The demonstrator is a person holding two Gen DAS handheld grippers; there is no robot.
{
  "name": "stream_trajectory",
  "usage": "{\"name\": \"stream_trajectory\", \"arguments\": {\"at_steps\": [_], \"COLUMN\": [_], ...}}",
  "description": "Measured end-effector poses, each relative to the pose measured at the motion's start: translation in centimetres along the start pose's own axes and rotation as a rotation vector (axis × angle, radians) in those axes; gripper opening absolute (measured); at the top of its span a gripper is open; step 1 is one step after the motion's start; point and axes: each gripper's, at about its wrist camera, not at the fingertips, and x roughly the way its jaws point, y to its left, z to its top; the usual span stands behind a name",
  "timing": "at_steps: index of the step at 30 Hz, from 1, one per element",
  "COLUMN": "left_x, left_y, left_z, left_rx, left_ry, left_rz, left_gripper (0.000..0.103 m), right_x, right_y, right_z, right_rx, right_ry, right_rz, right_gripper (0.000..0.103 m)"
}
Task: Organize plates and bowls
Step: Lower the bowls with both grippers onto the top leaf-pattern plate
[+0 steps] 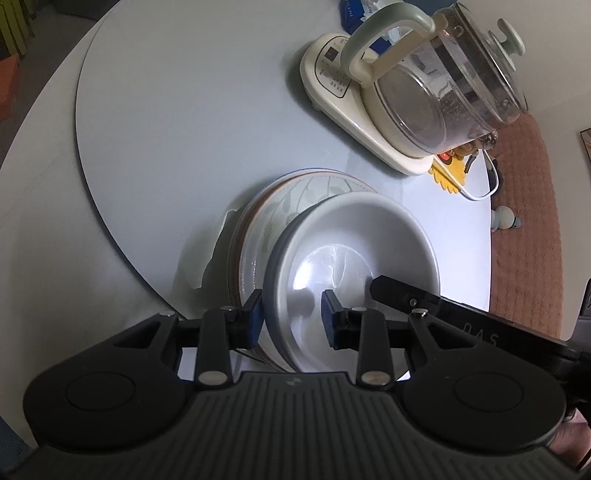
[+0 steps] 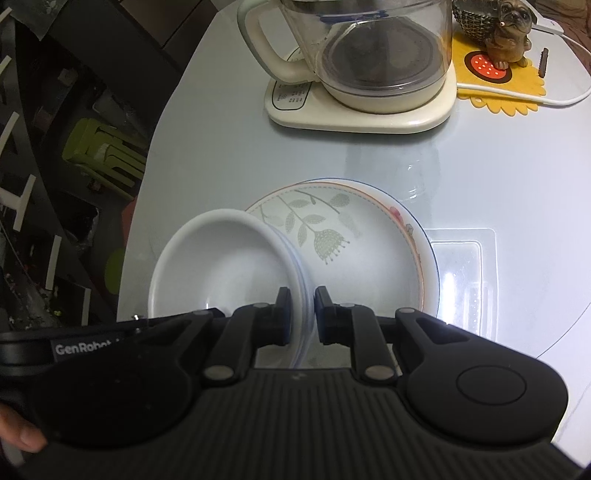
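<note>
A white bowl (image 1: 351,236) (image 2: 221,258) hangs tilted just over a stack of plates (image 1: 280,206) (image 2: 351,236); the top plate bears a grey-green leaf pattern. My left gripper (image 1: 293,317) straddles the bowl's near rim, one pad outside the wall and one inside, shut on it. My right gripper (image 2: 301,317) pinches the opposite rim tightly. In the left wrist view one of the right gripper's black fingers (image 1: 399,295) reaches into the bowl from the right. The bowl covers one side of the plates.
A glass kettle (image 1: 443,85) (image 2: 369,48) on a cream base stands behind the plates on the pale round turntable (image 1: 184,129). Beside it lie a yellow coaster (image 2: 495,77), a dog figurine (image 2: 511,33) and a white cable (image 2: 554,99). A clear plastic tray (image 2: 461,266) touches the plates. The table edge (image 2: 147,184) drops off at the left.
</note>
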Motion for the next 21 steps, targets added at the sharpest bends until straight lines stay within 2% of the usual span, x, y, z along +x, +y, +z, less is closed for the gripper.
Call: {"name": "stream_trajectory", "arguments": {"at_steps": [4, 9, 21], "left_x": [1.1, 1.8, 4.0], "left_y": [-0.2, -0.7, -1.5], "left_z": [0.3, 0.8, 1.3], "left_rx": [0.001, 0.011, 0.019], "left_ry": [0.024, 0.011, 0.027], "left_rz": [-0.006, -0.004, 0.032], "left_gripper": [0.037, 0.037, 0.037], "right_x": [0.5, 0.9, 2.0], "right_y": [-0.8, -1.4, -2.9], "right_z": [0.4, 0.8, 1.0], "right_rx": [0.027, 0.034, 0.043], "right_ry": [0.002, 0.004, 0.039], "right_rz": [0.002, -0.008, -0.015], "right_gripper": [0.017, 0.018, 0.019]}}
